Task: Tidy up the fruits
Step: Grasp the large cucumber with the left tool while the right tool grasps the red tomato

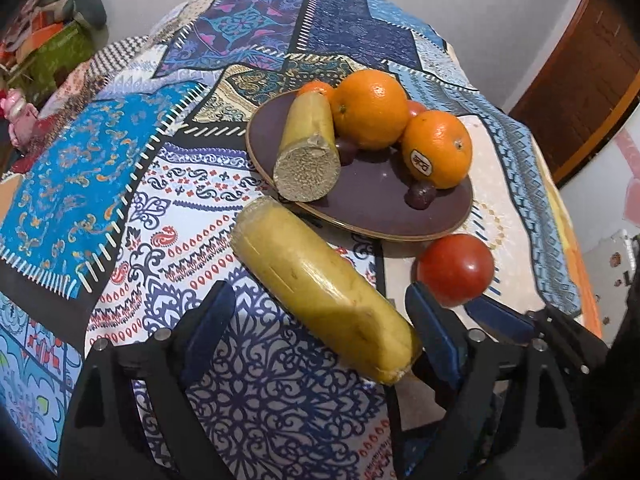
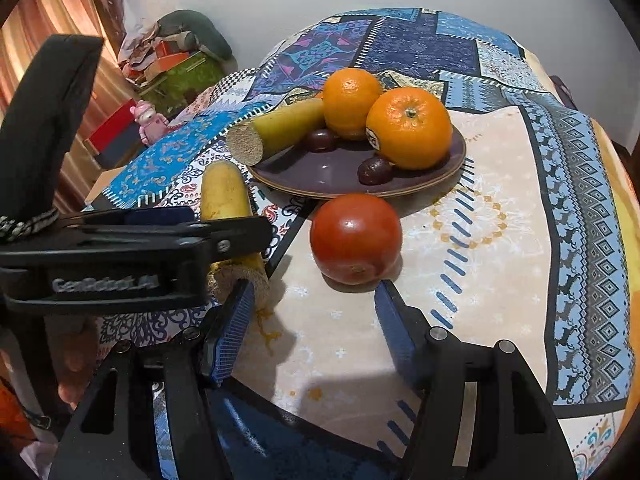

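A dark purple plate holds two oranges, a cut yellow fruit piece, a small tangerine and dark grapes. A second yellow piece lies on the cloth in front of the plate, between the open fingers of my left gripper. A red tomato sits on the cloth just ahead of my open, empty right gripper. The plate and oranges show in the right wrist view, with the yellow piece partly hidden by the left gripper. The tomato also shows in the left wrist view.
A patchwork cloth covers the round table. Boxes, cushions and a pink toy stand beyond the table's left edge. A wooden door is at the right.
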The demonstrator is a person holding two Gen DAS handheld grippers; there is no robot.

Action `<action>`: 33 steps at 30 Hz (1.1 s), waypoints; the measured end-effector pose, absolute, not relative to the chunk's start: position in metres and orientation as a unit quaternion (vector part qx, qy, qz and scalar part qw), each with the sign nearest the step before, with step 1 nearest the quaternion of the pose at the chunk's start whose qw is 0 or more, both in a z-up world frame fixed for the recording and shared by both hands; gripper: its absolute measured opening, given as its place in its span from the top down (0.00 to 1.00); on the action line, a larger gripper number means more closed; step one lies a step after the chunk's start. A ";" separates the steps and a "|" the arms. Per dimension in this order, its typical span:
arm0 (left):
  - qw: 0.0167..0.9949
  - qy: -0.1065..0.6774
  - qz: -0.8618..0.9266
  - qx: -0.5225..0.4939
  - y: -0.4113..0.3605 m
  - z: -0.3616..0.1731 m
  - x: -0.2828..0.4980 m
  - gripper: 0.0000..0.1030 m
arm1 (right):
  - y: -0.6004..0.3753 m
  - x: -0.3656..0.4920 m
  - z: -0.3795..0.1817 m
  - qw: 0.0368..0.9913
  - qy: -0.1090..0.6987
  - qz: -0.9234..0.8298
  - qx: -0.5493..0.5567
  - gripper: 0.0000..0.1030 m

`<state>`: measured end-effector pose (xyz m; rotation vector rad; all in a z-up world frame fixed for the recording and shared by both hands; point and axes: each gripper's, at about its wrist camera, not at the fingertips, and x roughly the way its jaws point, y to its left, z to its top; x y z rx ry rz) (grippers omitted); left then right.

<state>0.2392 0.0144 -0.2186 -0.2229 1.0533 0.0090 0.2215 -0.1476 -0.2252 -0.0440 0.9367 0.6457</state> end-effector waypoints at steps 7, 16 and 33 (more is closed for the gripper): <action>0.863 0.493 0.001 -0.111 0.015 -0.218 0.238 0.26 | -0.157 0.219 -0.224 0.847 0.443 0.295 -0.015 0.42; 0.861 0.491 -0.007 -0.129 0.024 -0.214 0.228 0.35 | -0.144 0.224 -0.223 0.849 0.446 0.281 -0.025 0.42; 0.868 0.489 -0.022 -0.087 0.024 -0.217 0.215 0.56 | -0.149 0.217 -0.222 0.843 0.444 0.302 0.000 0.41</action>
